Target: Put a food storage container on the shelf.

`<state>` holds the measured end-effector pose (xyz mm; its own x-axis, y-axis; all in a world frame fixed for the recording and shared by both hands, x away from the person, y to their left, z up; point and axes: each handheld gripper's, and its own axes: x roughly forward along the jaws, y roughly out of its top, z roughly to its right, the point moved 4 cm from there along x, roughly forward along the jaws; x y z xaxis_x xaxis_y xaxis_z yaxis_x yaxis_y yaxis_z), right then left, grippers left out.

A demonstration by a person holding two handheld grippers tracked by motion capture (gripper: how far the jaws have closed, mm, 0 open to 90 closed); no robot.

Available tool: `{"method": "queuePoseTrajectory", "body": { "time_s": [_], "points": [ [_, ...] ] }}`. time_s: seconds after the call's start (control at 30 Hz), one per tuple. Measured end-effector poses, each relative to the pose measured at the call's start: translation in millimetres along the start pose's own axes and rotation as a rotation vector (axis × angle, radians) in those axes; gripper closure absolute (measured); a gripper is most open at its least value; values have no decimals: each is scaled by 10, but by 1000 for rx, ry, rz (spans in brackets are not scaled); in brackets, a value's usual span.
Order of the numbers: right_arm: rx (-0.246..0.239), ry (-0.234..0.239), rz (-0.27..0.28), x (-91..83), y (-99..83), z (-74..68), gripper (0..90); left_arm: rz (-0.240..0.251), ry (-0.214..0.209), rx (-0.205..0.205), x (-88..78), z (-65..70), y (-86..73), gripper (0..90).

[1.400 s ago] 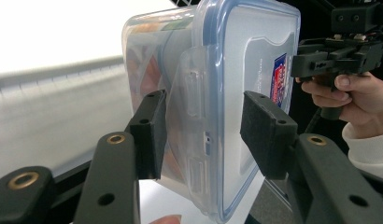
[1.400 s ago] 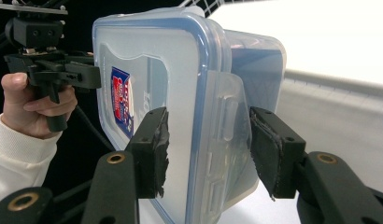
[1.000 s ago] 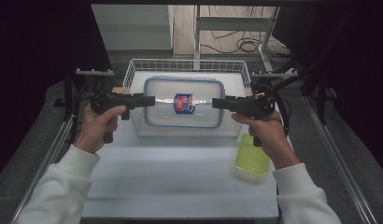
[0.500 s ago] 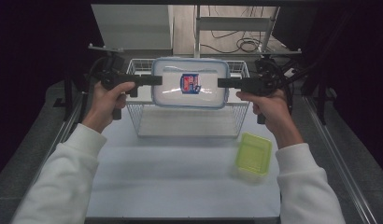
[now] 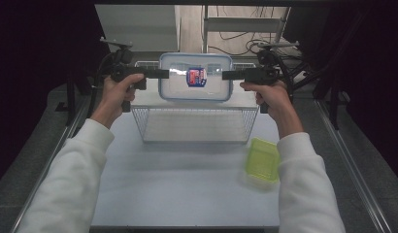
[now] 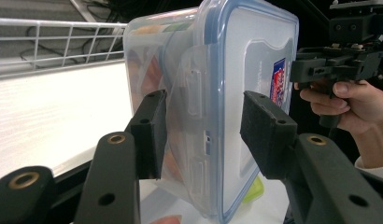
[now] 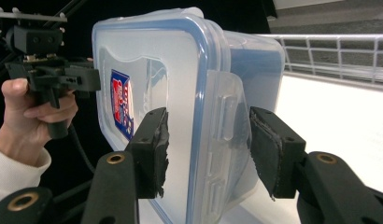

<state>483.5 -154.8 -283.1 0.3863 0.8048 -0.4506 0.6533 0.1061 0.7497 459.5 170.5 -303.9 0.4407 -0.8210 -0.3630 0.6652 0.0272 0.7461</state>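
Note:
A clear plastic container [image 5: 195, 77] with a blue-rimmed lid and a red-and-blue sticker hangs in the air above the far edge of a wire basket [image 5: 194, 124]. My left gripper [image 5: 164, 74] is shut on its left side clip and my right gripper [image 5: 227, 74] on its right side clip. In the left gripper view the jaws of my left gripper [image 6: 203, 135] stand on both sides of the container [image 6: 227, 93], lid turned right. In the right gripper view my right gripper [image 7: 208, 149] clamps the container [image 7: 180, 93] the same way.
The white wire basket stands at the back middle of the white table [image 5: 177, 194]. A yellow-green plastic box [image 5: 262, 159] lies to the basket's front right, under the person's right forearm. Dark frames and cables flank the table.
Both grippers have lifted the container out of the basket, upward and away from the person. The green box, earlier hidden by the right hand, now shows.

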Motion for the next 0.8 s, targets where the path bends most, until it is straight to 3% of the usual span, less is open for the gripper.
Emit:
{"method": "queuePoseTrajectory", "body": {
  "time_s": [0.37, 0.5, 0.6, 0.63, 0.7, 0.8],
  "points": [
    [89, -14, -47, 190, 33, 269, 486, -71, 6, -73, 192, -255, 13, 520],
    [129, -10, -47, 224, 38, 328, 486, -60, -3, -100, 214, -310, 43, 520],
    [180, -11, -32, 262, 52, 377, 486, -58, -11, -150, 245, -373, 69, 519],
    [180, -11, -32, 262, 52, 377, 486, -58, -11, -150, 245, -373, 69, 518],
    [216, -18, -30, 288, 68, 414, 483, -54, -13, -197, 279, -424, 95, 516],
    [247, -22, -24, 307, 78, 439, 483, -48, -21, -220, 301, -458, 107, 513]
  ]
}}
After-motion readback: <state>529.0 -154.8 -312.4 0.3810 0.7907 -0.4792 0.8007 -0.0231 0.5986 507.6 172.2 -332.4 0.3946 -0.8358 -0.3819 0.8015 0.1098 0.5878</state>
